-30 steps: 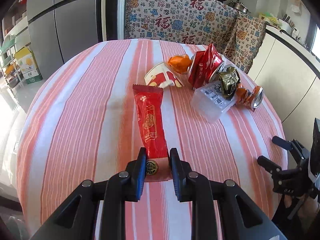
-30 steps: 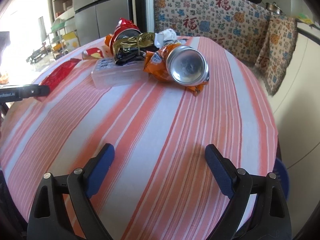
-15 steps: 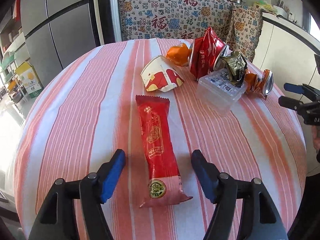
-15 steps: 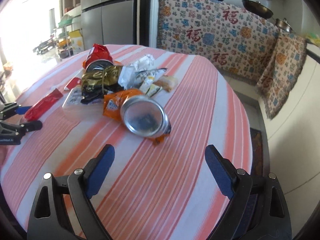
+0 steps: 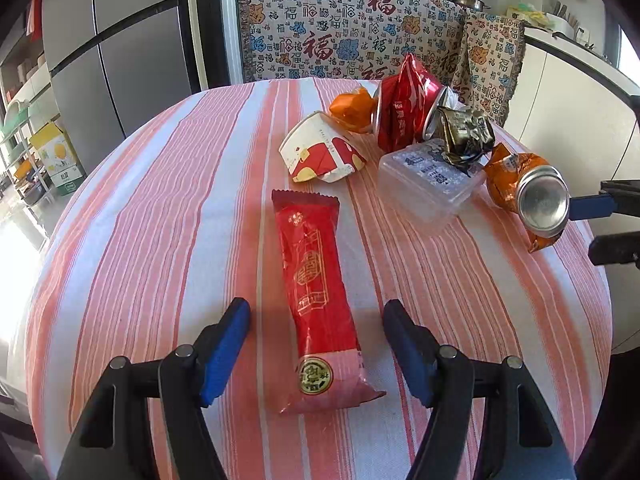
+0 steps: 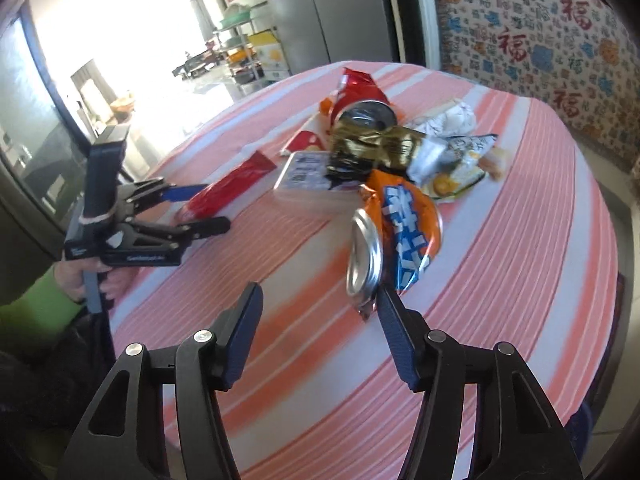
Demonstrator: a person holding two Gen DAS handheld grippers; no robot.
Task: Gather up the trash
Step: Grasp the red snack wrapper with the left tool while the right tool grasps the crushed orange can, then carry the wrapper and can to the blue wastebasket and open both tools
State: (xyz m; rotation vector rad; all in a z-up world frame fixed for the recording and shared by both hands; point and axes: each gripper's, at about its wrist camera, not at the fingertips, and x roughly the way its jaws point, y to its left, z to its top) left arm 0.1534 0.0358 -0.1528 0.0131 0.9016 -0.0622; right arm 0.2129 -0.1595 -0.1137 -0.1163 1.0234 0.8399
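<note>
A long red snack wrapper (image 5: 316, 300) lies on the striped round table (image 5: 160, 240), its near end between the fingers of my open, empty left gripper (image 5: 316, 320). A crushed orange can (image 6: 396, 240) lies on its side just ahead of my open, empty right gripper (image 6: 318, 300), close to the right finger. The can also shows in the left wrist view (image 5: 528, 196), with the right gripper (image 5: 600, 224) beside it. The wrapper (image 6: 228, 192) and left gripper (image 6: 200, 208) show in the right wrist view.
Behind lie a crushed red can (image 5: 404, 108), a clear plastic box (image 5: 428, 184), a crumpled gold wrapper (image 5: 464, 136), a paper cup (image 5: 320, 152) and an orange wrapper (image 5: 352, 108). White snack packets (image 6: 452, 144) lie further right. A patterned cloth (image 5: 352, 36) hangs beyond the table.
My left gripper let go of the red wrapper and opened wide, then drew back a little. My right gripper swung left and closed in on the orange can.
</note>
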